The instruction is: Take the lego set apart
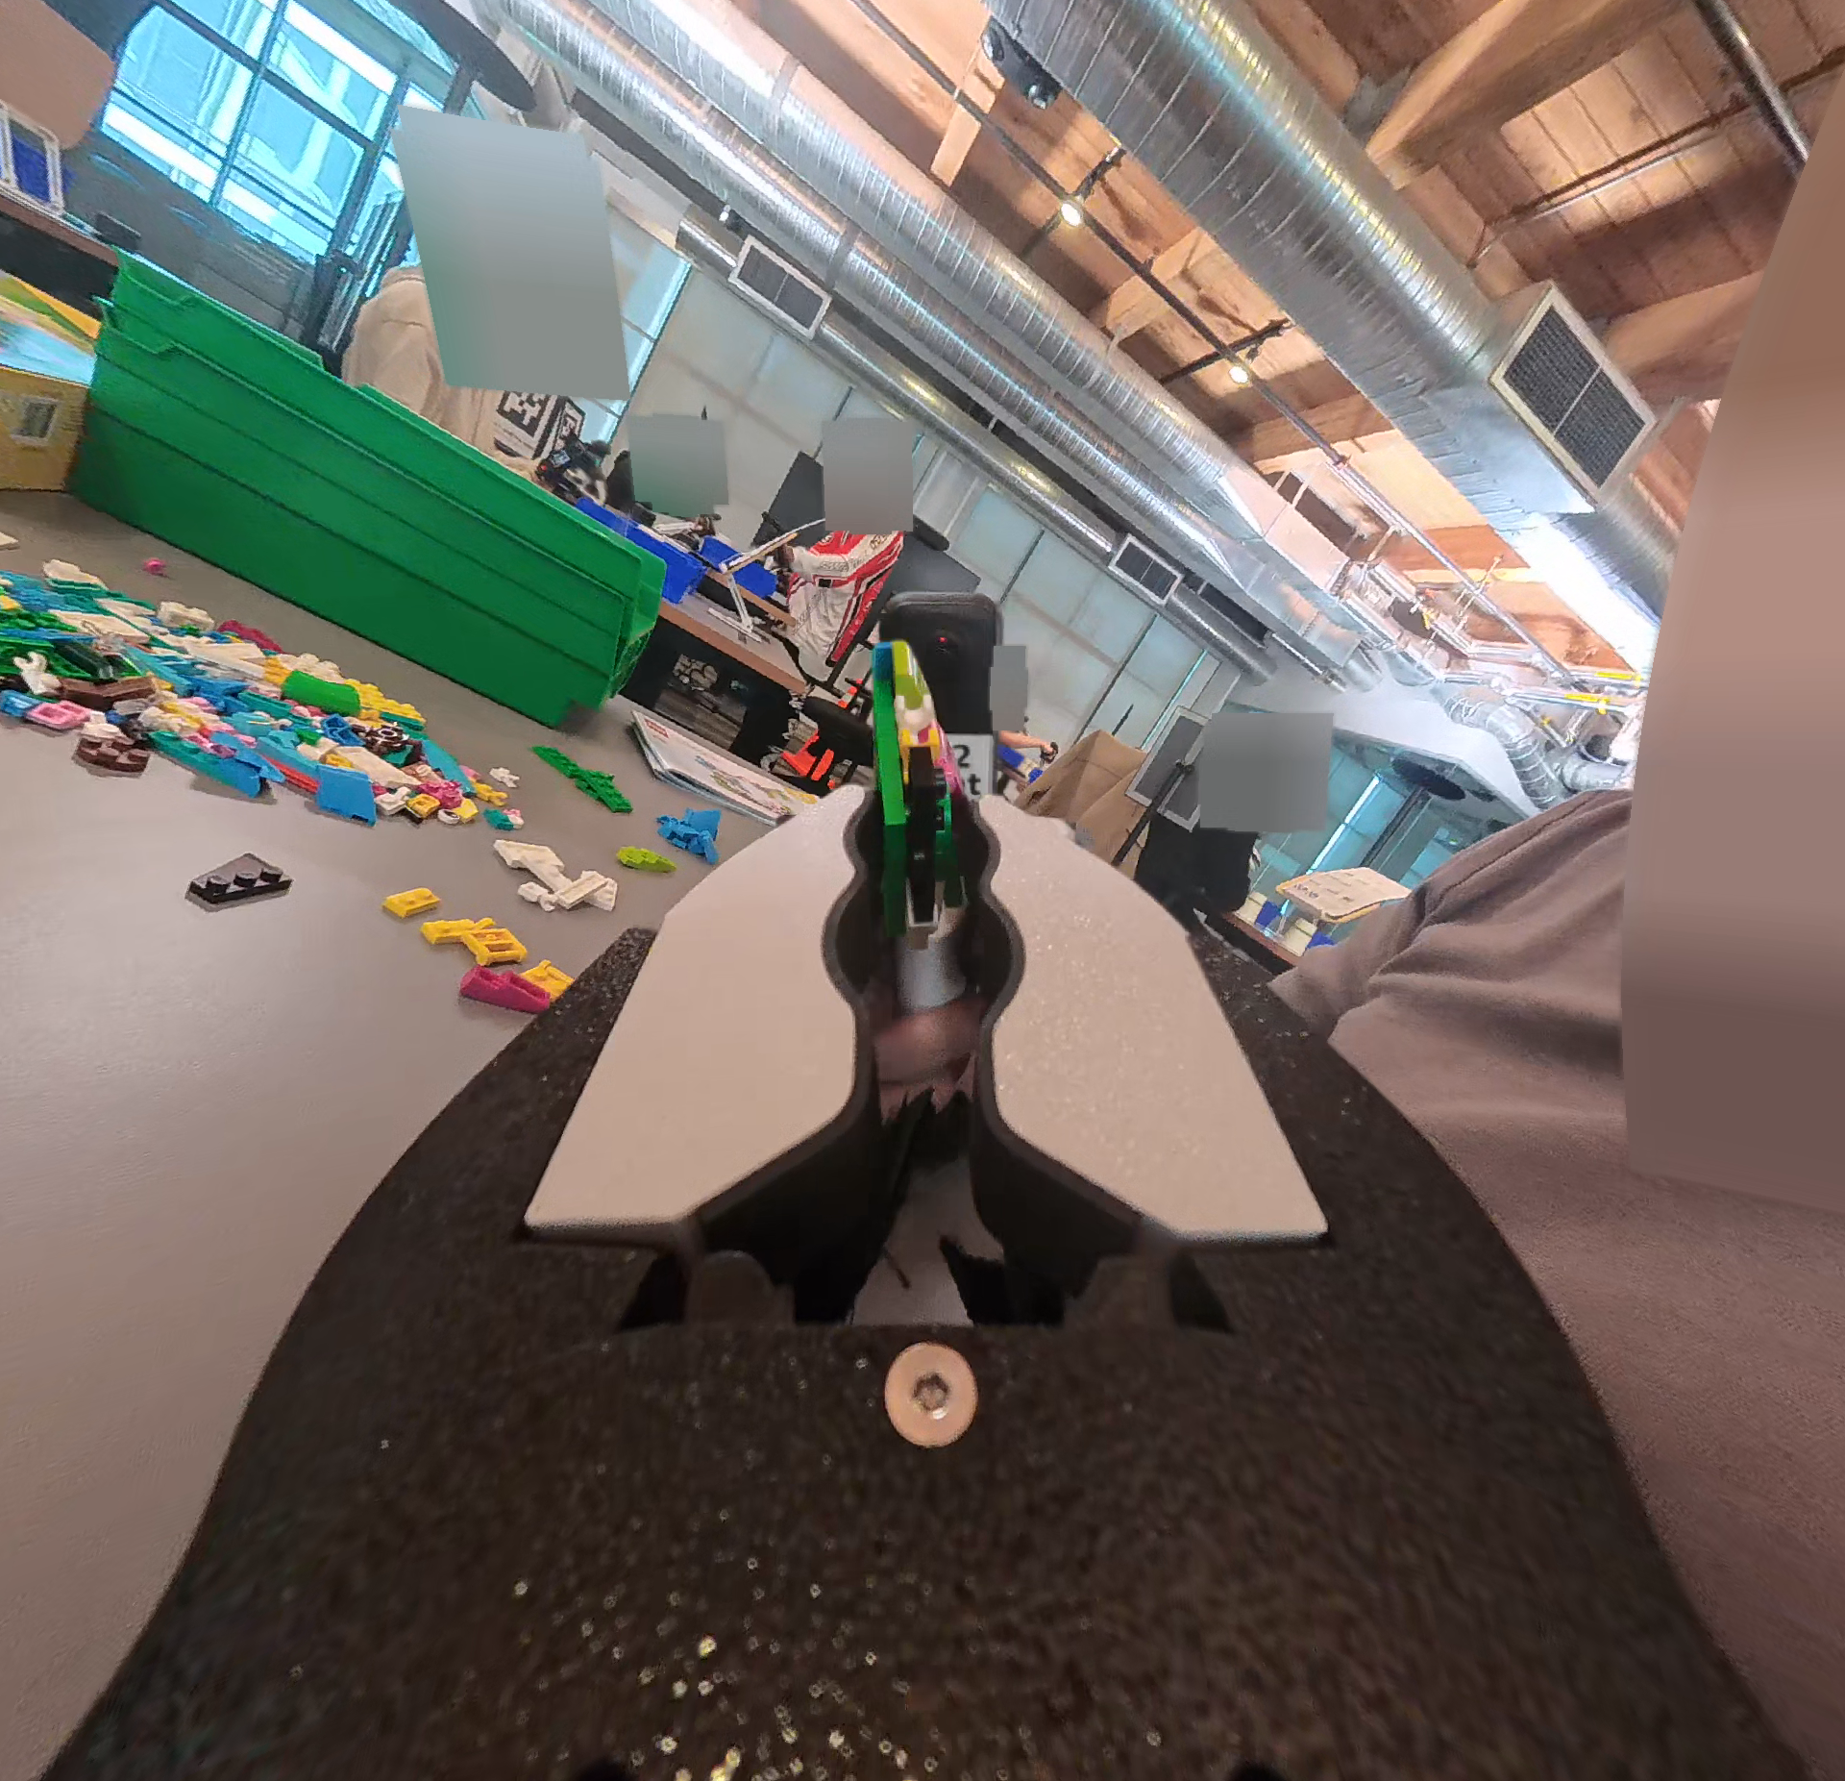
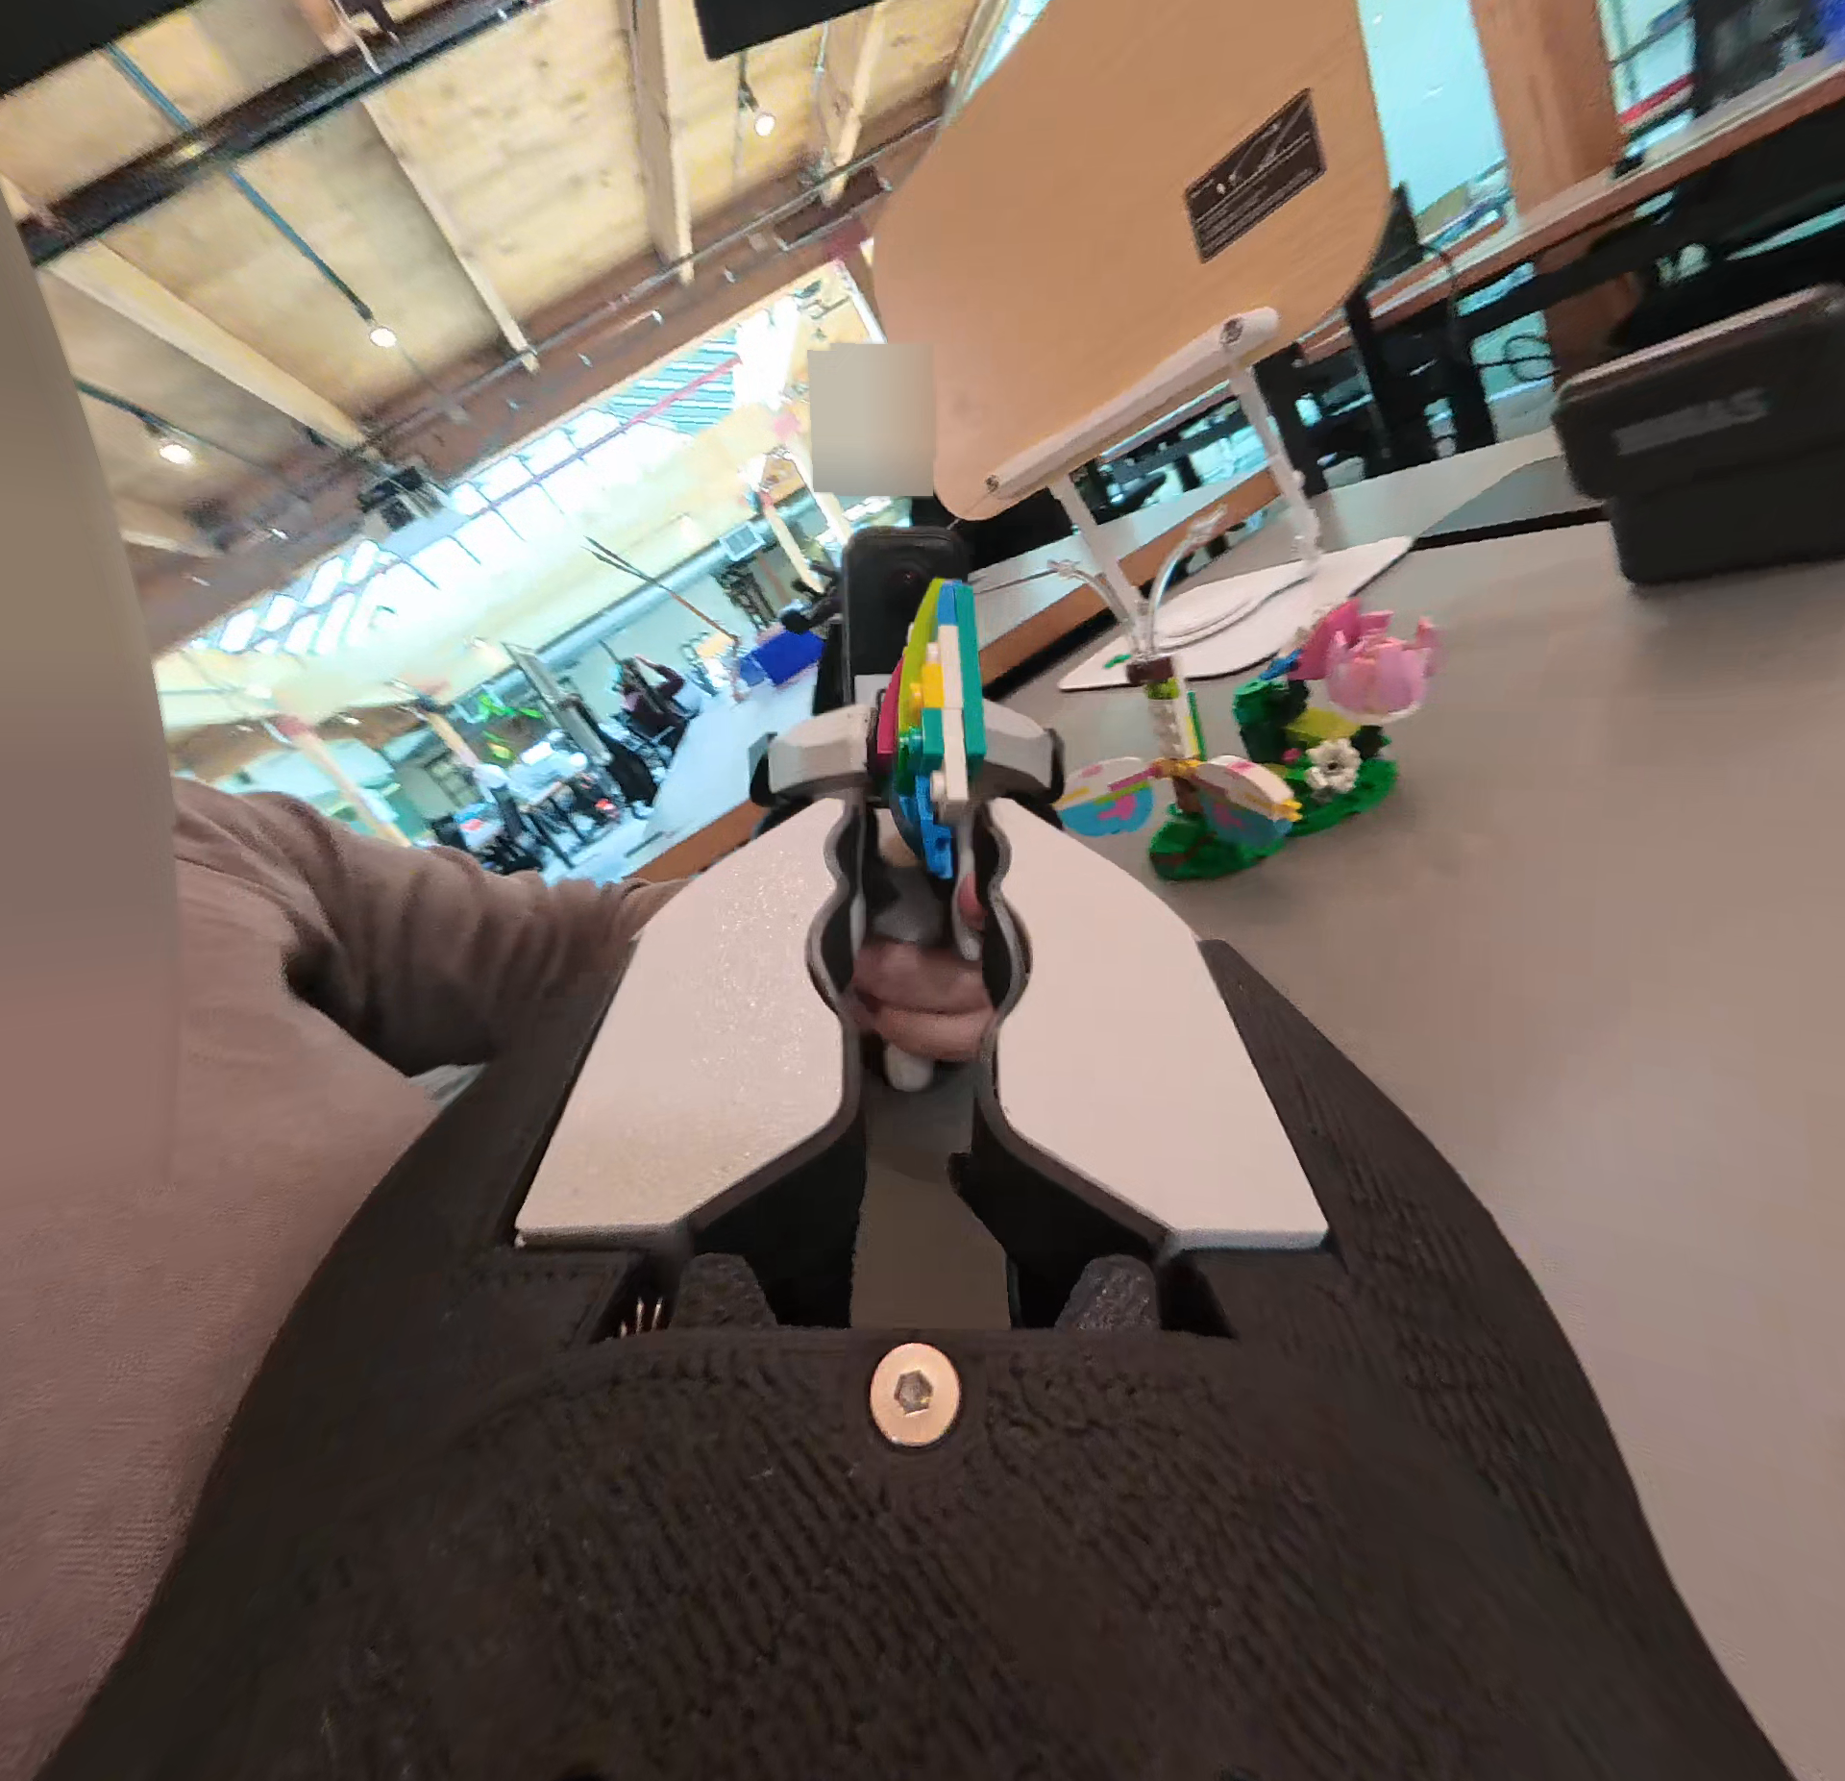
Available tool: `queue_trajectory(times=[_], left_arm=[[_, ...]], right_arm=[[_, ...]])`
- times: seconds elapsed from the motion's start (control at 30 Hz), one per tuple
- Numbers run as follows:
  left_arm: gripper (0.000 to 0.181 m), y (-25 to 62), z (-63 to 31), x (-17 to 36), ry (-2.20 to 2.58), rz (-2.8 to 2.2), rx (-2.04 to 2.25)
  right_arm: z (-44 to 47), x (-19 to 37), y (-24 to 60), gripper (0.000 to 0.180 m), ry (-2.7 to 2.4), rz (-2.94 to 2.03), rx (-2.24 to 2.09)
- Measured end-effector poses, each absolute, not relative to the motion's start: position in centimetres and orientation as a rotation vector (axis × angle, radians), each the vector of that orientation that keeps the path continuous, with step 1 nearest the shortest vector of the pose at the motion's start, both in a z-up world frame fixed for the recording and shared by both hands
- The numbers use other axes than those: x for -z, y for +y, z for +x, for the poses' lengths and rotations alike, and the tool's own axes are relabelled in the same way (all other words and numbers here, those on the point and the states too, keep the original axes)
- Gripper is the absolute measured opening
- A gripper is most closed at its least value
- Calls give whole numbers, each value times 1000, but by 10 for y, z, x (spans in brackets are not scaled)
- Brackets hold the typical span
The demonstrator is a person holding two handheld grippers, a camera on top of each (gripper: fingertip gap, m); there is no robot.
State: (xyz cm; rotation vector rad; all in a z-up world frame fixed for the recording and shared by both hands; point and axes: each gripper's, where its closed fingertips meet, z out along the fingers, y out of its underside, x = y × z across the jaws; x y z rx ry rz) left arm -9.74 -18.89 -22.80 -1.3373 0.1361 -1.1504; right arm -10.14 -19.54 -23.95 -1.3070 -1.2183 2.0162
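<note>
Both grippers are clenched on one flat multicoloured lego wing assembly (image 2: 933, 724), held up off the grey table (image 1: 250, 1034): the left gripper (image 1: 919, 864) pinches its green-edged end, the right gripper (image 2: 923, 834) its blue-and-white end. I'd bend gently at the seam rather than yank, so the small plates don't go flying.

Bright daylight from windows (image 1: 250, 125) plus ceiling spots; strong fisheye bending at edges; nearest gripper parts soft

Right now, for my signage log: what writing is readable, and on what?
I give no wording, only its bearers.
Black plate on the wooden board: too small.
Black case: raised lettering, blurred.
White tag behind the lego piece: partly hidden.
Booklet: too small.
</note>
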Motion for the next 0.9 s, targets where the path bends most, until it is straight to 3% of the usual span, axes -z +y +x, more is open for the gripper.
queue_trajectory(times=[0.03, 0.17, 0.23, 0.33, 0.47, 0.6, 0.77, 0.9], left_arm=[[14, -189, -96, 229, 138, -1340, 1152], [18, -185, -96, 238, 150, -1424, 1104], [48, -181, -98, 248, 252, -1530, 936], [55, -184, -95, 260, 529, -1635, 622], [50, -186, -87, 293, 858, -1755, 153], [17, -190, -75, 310, 1036, -1721, -87], [16, -190, -80, 292, 882, -1607, 49], [16, -195, -77, 284, 869, -1532, 162]], right_arm=[[-102, 240, -196, 11, -1218, -1319, -2030], [-102, 249, -191, 10, -1341, -1319, -1876], [-96, 259, -190, 10, -1509, -1292, -1732], [-88, 279, -188, 10, -1787, -1208, -1404], [-78, 298, -194, 10, -2076, -992, -987], [-77, 302, -194, 10, -2151, -841, -738], [-83, 285, -190, 14, -1974, -787, -702], [-79, 277, -198, 14, -1927, -790, -910]])
